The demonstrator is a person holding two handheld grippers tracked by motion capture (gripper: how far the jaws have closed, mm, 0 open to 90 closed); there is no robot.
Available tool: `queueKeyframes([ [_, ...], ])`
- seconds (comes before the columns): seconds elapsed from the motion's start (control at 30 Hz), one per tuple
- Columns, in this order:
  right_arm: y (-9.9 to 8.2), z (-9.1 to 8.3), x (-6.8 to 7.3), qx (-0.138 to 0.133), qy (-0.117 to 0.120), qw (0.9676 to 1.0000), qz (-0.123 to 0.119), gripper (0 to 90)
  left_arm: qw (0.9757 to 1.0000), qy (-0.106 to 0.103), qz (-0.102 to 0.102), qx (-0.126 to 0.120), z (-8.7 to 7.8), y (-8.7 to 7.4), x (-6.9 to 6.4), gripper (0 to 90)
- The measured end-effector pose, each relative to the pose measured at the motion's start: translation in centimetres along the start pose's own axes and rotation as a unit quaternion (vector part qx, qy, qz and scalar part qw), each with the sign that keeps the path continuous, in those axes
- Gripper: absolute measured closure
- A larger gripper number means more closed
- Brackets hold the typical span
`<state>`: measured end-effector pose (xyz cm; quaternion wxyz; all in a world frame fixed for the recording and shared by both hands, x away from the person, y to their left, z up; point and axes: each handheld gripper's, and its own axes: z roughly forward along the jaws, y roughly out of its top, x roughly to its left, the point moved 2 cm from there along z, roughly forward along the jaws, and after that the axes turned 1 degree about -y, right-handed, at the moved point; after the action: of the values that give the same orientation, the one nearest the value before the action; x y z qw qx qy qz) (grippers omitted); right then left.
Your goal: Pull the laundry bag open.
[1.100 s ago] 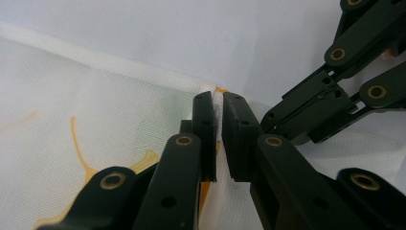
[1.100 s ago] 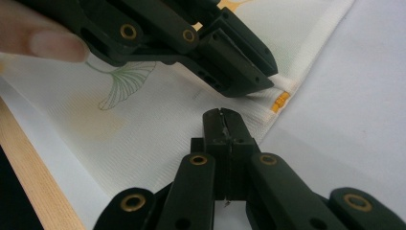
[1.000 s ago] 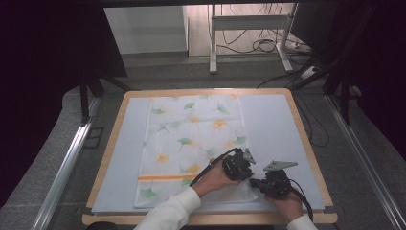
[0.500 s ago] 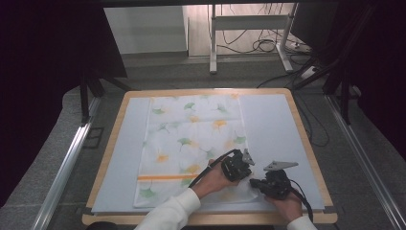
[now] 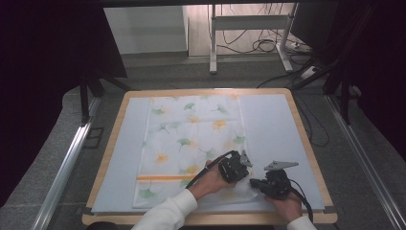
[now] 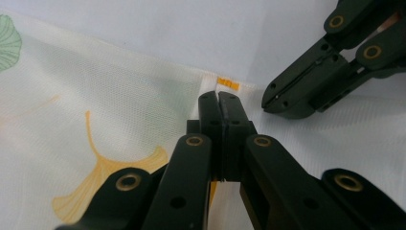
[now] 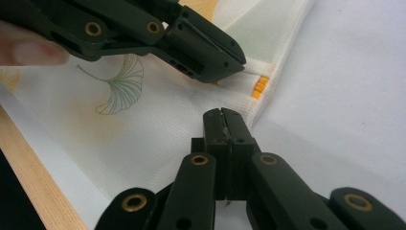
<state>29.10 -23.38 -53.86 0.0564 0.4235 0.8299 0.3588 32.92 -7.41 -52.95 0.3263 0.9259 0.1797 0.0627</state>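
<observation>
While the cloth (image 5: 191,143) spreads wide, its orange tag (image 6: 228,84) shows close.

High view looks forward and down from above the near table (image 5: 306,139) edge, far off. Both gripper views sit close over the cloth (image 5: 191,139), facing its corner with the orange tag (image 6: 228,84), shared by both.

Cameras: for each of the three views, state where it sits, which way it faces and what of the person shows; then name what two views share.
High view: above the table, facing forward and down; forearms, hands.
Left gripper view: on the left gripper, along shut jaws at the cloth.
Right gripper view: on the right gripper; a fingertip.
Shared: the cloth's orange tag.
</observation>
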Motion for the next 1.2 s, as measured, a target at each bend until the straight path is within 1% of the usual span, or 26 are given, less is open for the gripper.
queueKeyframes([
  [0.13, 0.0, 0.0, 0.0, 0.001, 0.001, 1.0000, 0.003, 90.0, 1.0000, -0.005, -0.004, -0.004, -0.1, -0.2, 0.1, 90.0],
  [0.2, 0.0, 0.0, 0.0, 0.000, 0.002, 1.0000, 0.005, 90.0, 1.0000, -0.005, -0.003, -0.002, -0.1, -0.2, 0.2, 90.0],
  [0.43, 0.0, 0.0, 0.0, 0.000, 0.001, 1.0000, 0.006, 90.0, 0.9999, -0.014, -0.010, 0.000, -0.7, -0.7, 0.3, 90.0],
  [0.5, 0.0, 0.0, 0.1, 0.000, -0.004, 1.0000, 0.007, 90.0, 0.9999, -0.013, -0.008, 0.001, -0.8, -0.9, 0.4, 90.0],
  [0.63, 0.0, 0.0, 0.1, 0.000, -0.002, 1.0000, 0.009, 90.0, 0.9999, -0.010, -0.006, 0.001, -1.0, -1.0, 0.2, 90.0],
  [0.73, 0.0, 0.0, 0.0, 0.001, 0.000, 1.0000, 0.009, 90.0, 0.9999, -0.012, -0.008, -0.002, -0.8, -1.0, 0.3, 90.0],
  [0.8, 0.1, 0.0, -0.1, 0.003, 0.003, 0.9999, 0.013, 89.9, 0.9999, -0.014, -0.010, -0.004, -0.7, -1.0, 0.3, 90.0],
  [0.87, 0.3, 0.0, -0.2, 0.003, 0.005, 0.9998, 0.019, 89.8, 0.9999, -0.014, -0.008, -0.001, -0.5, -1.0, 0.3, 90.0],
  [0.93, 0.8, 0.1, -0.5, -0.004, -0.003, 0.9997, 0.025, 89.8, 0.9998, -0.015, -0.008, -0.002, -0.5, -0.9, 0.4, 90.0],
  [1.03, 1.7, 0.2, -1.1, -0.019, -0.009, 0.9989, 0.042, 89.8, 0.9998, -0.019, -0.012, -0.004, -0.4, -0.9, 0.4, 90.0],
  [1.07, 1.8, 0.3, -1.2, -0.018, -0.012, 0.9987, 0.046, 89.7, 0.9997, -0.020, -0.011, -0.005, -0.4, -0.9, 0.4, 90.0],
  [1.13, 2.1, 0.7, -1.6, -0.021, -0.001, 0.9975, 0.068, 89.7, 0.9997, -0.022, -0.013, -0.004, -0.4, -0.9, 0.5, 90.0],
  [1.2, 2.3, 0.8, -1.8, -0.022, 0.004, 0.9969, 0.075, 89.7, 0.9996, -0.023, -0.013, -0.005, -0.4, -0.9, 0.5, 90.0],
])
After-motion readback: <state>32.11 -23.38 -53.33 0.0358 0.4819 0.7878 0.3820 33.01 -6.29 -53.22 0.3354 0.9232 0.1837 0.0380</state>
